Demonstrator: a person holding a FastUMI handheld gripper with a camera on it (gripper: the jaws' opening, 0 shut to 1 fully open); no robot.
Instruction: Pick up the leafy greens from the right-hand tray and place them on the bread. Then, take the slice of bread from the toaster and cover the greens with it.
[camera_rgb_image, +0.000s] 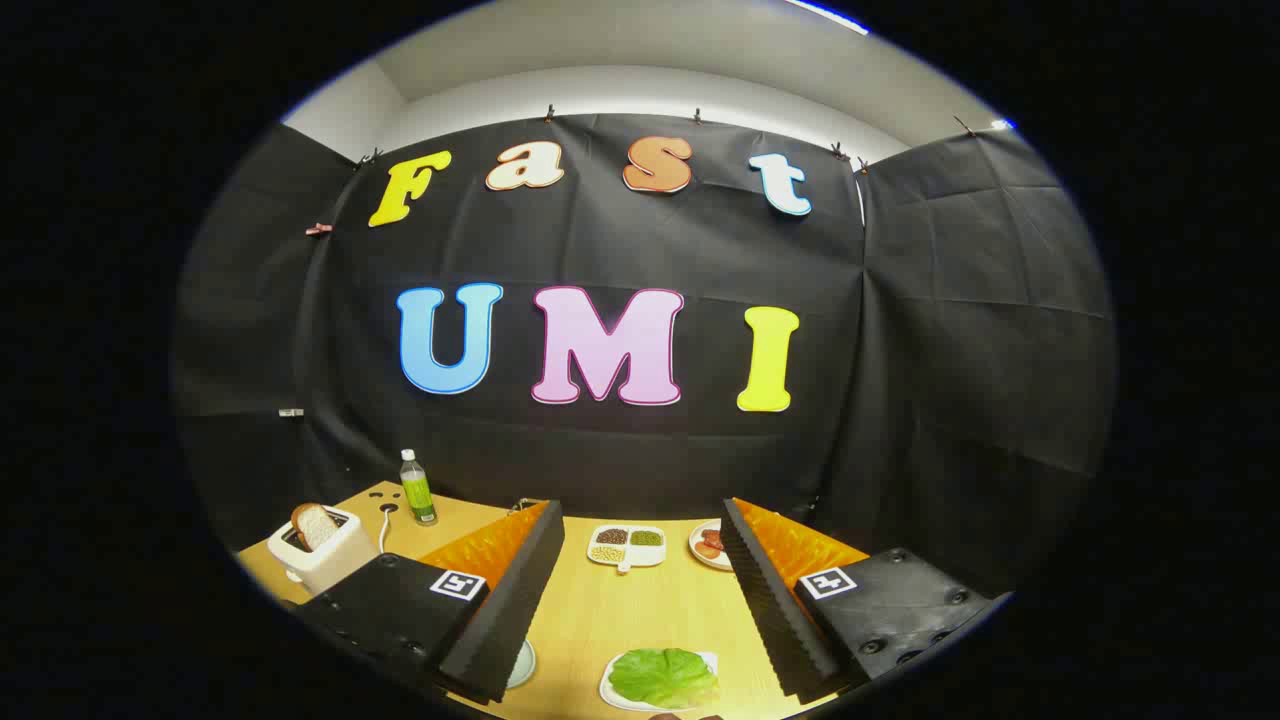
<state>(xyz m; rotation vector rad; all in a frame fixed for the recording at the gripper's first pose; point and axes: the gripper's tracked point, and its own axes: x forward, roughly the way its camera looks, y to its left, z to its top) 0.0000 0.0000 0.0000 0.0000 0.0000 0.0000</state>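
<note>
Gripper (640, 590) agape above wooden table (610, 610)

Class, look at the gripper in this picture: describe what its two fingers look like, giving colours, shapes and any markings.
The hand-held gripper has two long wedge-shaped fingers. Their inner faces are black ridged padding, like foam, and their outer sides are orange. Each finger sits on a black block fixed with screws, and each block carries a small square black-and-white marker. The fingers stand apart, with nothing between them.
</note>
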